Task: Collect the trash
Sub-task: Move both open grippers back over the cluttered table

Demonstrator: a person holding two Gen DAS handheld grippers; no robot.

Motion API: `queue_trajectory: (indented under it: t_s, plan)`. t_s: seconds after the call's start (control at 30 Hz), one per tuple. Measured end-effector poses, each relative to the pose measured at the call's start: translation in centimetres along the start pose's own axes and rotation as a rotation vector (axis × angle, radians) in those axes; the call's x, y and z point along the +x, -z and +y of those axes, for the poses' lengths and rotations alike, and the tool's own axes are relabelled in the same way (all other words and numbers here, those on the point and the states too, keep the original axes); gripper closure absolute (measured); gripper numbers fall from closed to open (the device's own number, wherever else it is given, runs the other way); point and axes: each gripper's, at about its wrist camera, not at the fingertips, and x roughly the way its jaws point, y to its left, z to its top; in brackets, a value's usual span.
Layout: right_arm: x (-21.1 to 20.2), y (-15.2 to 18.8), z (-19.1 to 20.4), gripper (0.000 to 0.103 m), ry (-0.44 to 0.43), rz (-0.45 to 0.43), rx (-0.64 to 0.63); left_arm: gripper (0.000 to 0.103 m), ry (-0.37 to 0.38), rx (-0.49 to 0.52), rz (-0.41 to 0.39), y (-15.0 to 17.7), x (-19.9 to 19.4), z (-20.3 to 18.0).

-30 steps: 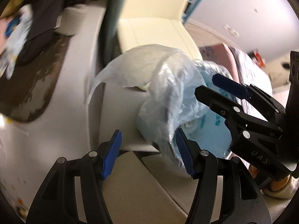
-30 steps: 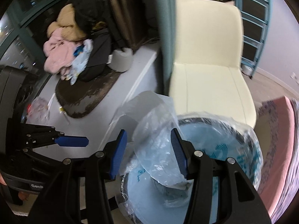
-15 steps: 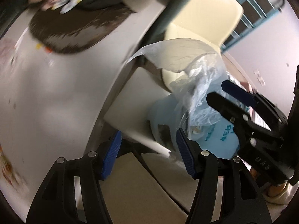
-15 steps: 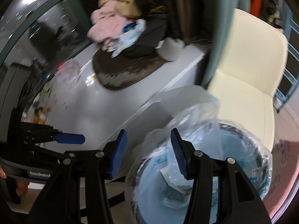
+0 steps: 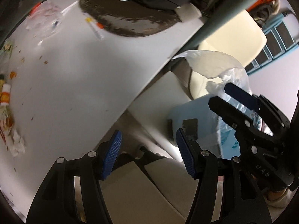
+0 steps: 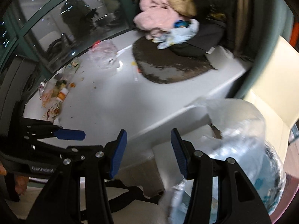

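Trash lies scattered on the white table [image 6: 112, 102]: wrappers, crumbs and a small orange-labelled bottle [image 6: 62, 94], also at the left edge of the left wrist view [image 5: 5, 96]. Crumpled white tissues [image 5: 16, 144] lie near them, and a clear plastic bag [image 6: 102, 56] further back. A light-blue bin [image 5: 196, 112] with a clear plastic liner [image 6: 243, 130] stands beside the table. My left gripper [image 5: 148, 149] is open and empty over the table's edge. My right gripper [image 6: 148, 149] is open too, with the liner just right of its right finger.
A cream chair [image 6: 271, 93] stands behind the bin. A dark oval mat [image 6: 168, 69] and a heap of clothes [image 6: 158, 18] fill the table's far end. A dark window [image 6: 65, 18] runs along the far side. A pale step or cushion [image 5: 140, 196] lies below.
Both views have swung away from the bin toward the table. The bin has slid to the right edge and the littered tabletop has come into sight. Neither gripper's jaws have changed.
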Motion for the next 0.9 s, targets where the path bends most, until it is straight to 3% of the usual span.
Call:
queue_trajectory:
  t_s: [0.33, 0.47, 0.6, 0.9]
  plan:
    - [3.9, -1.5, 10.9, 0.056, -0.055, 0.04, -0.096, 0.045, -0.009, -0.137, -0.021, 3.4, -3.0, 11.6]
    - [5.5, -2.0, 15.8, 0.056, -0.063, 0.055, -0.123, 0.044, -0.013, -0.167, -0.017, 4.7, -4.3, 16.4]
    - [6.7, -2.5, 20.3, 0.056, -0.069, 0.061, -0.151, 0.037, -0.022, -0.184, -0.041, 5.9, -5.8, 20.6]
    - [8.9, -3.4, 28.1, 0.056, -0.083, 0.06, -0.2, 0.036, -0.034, -0.234, -0.083, 8.7, -8.9, 28.6]
